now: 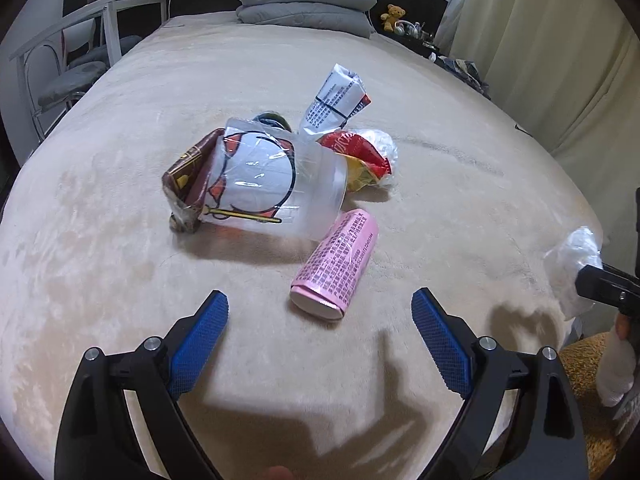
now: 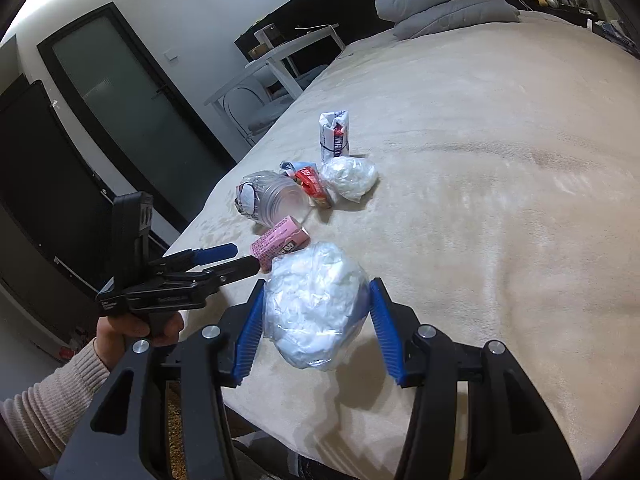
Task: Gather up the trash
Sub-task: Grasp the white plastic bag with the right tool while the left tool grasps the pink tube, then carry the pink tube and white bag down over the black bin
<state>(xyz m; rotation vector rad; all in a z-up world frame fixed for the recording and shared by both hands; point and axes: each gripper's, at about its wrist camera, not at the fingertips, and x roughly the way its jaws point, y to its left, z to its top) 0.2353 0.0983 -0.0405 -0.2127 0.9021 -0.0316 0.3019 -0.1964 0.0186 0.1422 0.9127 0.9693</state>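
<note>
Trash lies on a beige bed [image 1: 120, 280]. My left gripper [image 1: 320, 312] is open, just short of a pink box [image 1: 336, 264] lying on its side; it also shows in the right wrist view [image 2: 240, 258]. Behind are a clear plastic cup [image 1: 272, 184], a brown wrapper [image 1: 188, 176], a red-yellow wrapper [image 1: 360, 160] and a white printed packet [image 1: 340, 100]. My right gripper [image 2: 316, 312] is shut on a crumpled clear plastic bag [image 2: 316, 304], near the bed's front edge. The bag shows at the right of the left wrist view [image 1: 572, 268].
Grey folded bedding [image 1: 304, 0] lies at the head of the bed. A white table and chair [image 1: 80, 48] stand to the left. Curtains [image 1: 560, 40] hang on the right. A second clear bag [image 2: 350, 178] lies by the wrappers. A dark door [image 2: 132, 112] is beyond the bed.
</note>
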